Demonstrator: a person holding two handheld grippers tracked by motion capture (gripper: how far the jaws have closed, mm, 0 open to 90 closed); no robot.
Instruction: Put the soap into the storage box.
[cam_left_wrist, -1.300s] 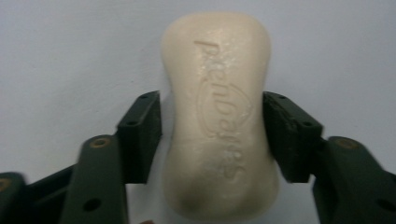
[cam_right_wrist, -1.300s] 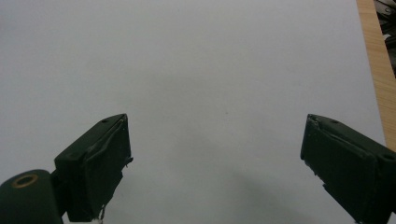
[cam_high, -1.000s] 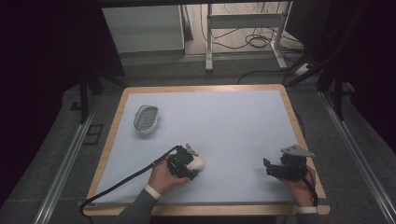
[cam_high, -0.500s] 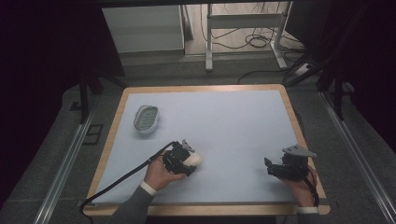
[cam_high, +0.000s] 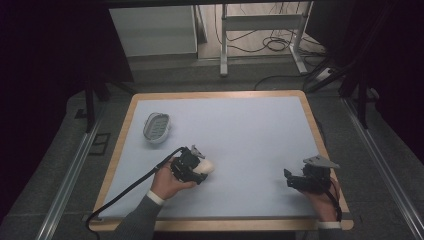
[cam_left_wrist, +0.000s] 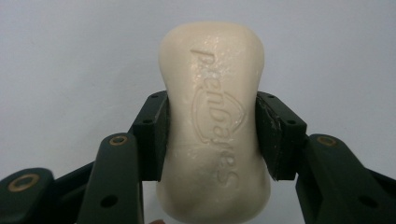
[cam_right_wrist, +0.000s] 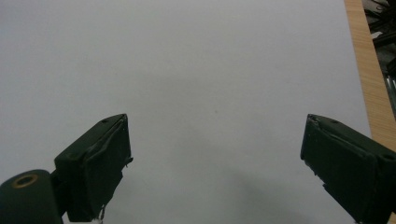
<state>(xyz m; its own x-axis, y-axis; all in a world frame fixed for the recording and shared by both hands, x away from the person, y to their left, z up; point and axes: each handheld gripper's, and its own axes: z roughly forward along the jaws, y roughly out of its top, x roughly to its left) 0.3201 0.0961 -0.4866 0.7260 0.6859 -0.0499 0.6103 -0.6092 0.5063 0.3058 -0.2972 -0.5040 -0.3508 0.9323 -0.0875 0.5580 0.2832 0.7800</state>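
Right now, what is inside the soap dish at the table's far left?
The soap dish looks empty, with a ridged floor. The soap bar is not in it: the left claw grips it. The dish is too small to rule out residue.

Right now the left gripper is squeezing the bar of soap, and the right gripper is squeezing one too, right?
Not quite. The left gripper does squeeze the soap, but the right gripper is open, with nothing between its jaws, as the right gripper view shows.
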